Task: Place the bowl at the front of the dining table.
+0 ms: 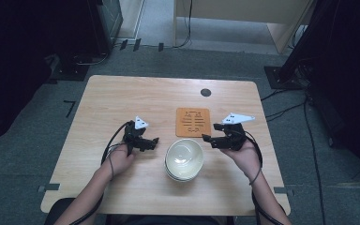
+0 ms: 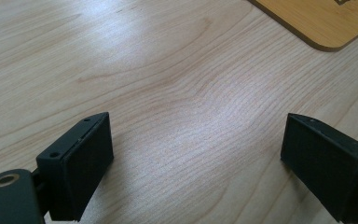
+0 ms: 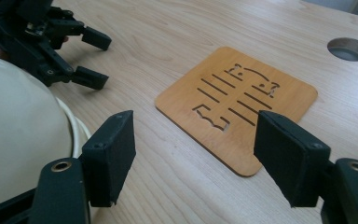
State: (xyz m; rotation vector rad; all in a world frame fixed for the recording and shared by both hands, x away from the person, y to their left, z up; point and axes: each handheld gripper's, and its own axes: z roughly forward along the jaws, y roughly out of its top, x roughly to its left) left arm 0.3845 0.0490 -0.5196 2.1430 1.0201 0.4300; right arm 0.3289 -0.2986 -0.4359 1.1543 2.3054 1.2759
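Observation:
A stack of cream bowls (image 1: pixel 184 159) stands near the table's front middle; its rim (image 3: pixel 23 135) bulges in at the left of the right gripper view. Behind it lies a brown wooden trivet with cut-out slots (image 1: pixel 193 122) (image 3: pixel 237 105), and a corner of it (image 2: pixel 321 18) reaches into the left gripper view. My left gripper (image 1: pixel 154 140) (image 2: pixel 196 158) rests open just left of the bowls, above bare wood. My right gripper (image 1: pixel 206 138) (image 3: pixel 193 158) is open just right of the bowls, its jaws toward the trivet's near edge. The left gripper (image 3: pixel 93 58) appears across the table in the right gripper view.
The light wooden table (image 1: pixel 122 98) has a round cable hole (image 1: pixel 206 92) (image 3: pixel 349 49) near its far edge. Beyond the table are dark equipment stands, floor cables and a pale cabinet (image 1: pixel 243 18).

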